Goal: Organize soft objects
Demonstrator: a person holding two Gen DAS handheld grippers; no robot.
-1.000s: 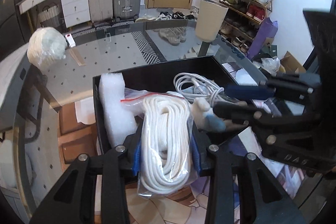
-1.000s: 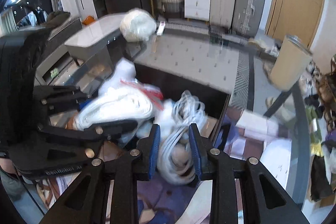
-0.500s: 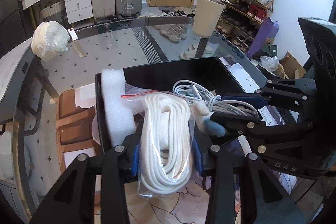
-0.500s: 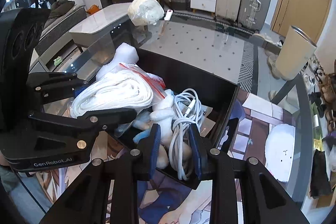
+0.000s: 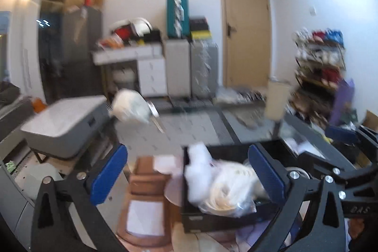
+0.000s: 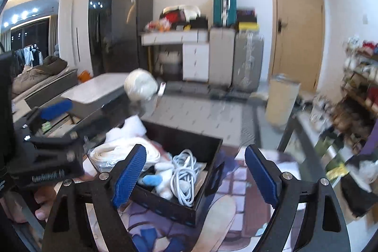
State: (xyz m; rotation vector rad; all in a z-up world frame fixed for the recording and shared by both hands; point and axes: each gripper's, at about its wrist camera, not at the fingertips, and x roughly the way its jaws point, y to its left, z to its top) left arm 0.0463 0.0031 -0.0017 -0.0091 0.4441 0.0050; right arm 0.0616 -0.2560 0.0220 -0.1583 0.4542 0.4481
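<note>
A black box (image 6: 213, 145) sits on the glass table and also shows in the left wrist view (image 5: 205, 219). In it lie a bagged coil of white rope (image 5: 230, 193), white foam (image 5: 196, 157), a white cable (image 6: 183, 177) and a small white-and-blue plush (image 6: 156, 175). The rope bag (image 6: 122, 151) lies at the box's left side. My left gripper (image 5: 186, 176) is open and empty, raised above and left of the box. My right gripper (image 6: 195, 177) is open and empty, above the box's near edge. The left gripper shows at the left of the right wrist view (image 6: 45, 152).
A white wrapped bundle (image 6: 141, 84) lies at the far end of the glass table (image 6: 200, 110). A beige cylinder bin (image 6: 281, 102) stands beyond the table's right edge. A printed mat (image 6: 236, 216) lies under the box. Suitcases, drawers and a shoe rack stand behind.
Both grippers opened and pulled up and back. The left one let go of the rope bag, the right one let go of the cable and plush; all now lie in the box.
</note>
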